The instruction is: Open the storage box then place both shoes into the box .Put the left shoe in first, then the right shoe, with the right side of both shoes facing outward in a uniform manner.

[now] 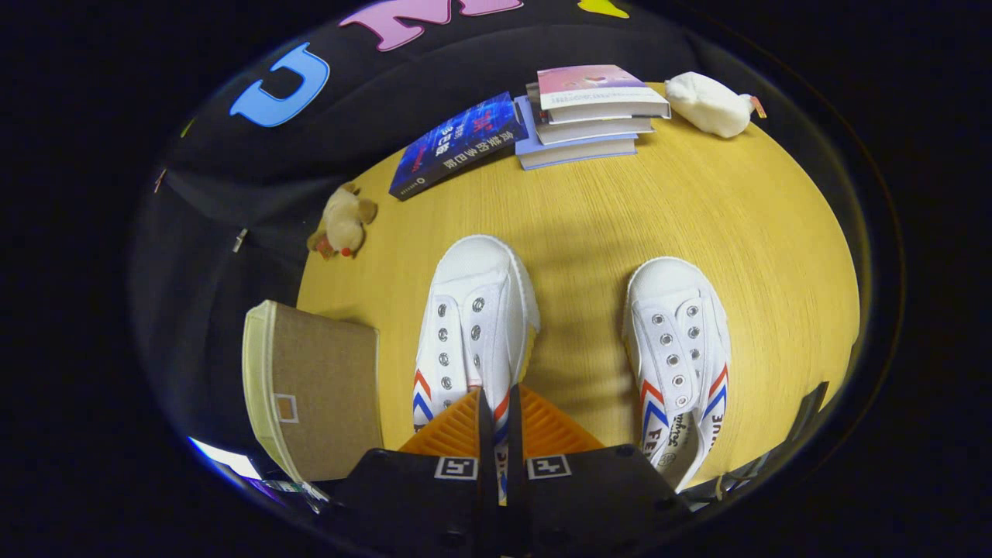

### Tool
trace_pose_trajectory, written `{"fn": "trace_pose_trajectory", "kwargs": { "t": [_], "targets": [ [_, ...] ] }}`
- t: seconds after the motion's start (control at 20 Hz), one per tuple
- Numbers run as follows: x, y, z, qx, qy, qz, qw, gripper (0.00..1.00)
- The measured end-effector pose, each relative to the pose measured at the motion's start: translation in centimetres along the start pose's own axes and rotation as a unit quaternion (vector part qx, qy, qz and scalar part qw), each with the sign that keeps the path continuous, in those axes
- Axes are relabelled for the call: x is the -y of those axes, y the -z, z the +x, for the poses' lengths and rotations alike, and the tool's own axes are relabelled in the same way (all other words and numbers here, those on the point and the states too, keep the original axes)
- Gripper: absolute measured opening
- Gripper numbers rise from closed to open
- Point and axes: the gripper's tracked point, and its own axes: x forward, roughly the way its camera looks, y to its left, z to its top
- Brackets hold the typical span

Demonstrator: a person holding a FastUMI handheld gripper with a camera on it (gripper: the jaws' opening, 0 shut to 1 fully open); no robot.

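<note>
Fisheye camera riding on a hand-held gripper, looking steeply down onto a round wooden table (604, 209).

The lens sits just behind the two fingers (457, 434), which rise from the near edge and are nearly closed on the side wall of the left shoe (469, 325), so that shoe is very close. The right shoe (682, 349) lies beside it, toes pointing away from the camera. A box (310, 387) sits near on the left. Across the table, books (589, 116) and two soft toys (341, 225) mark the far side, with the booth wall beyond. The wide lens bends the table edge.
</note>
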Motion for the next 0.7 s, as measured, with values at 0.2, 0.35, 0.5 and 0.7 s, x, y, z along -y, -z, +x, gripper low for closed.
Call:
{"fn": "trace_pose_trajectory", "kwargs": {
  "t": [0.2,0.35,0.5,0.7],
  "targets": [
    [-6.6,-1.9,-4.1,0.009,-0.058,-0.010,0.998,0.08],
    [-11.8,-2.6,-6.1,0.005,-0.083,-0.013,0.996,0.08],
    [-17.9,-2.1,-6.8,-0.010,-0.124,-0.006,0.992,0.08],
    [-24.7,0.4,-5.2,-0.044,-0.151,-0.004,0.988,0.08]
  ]
}}
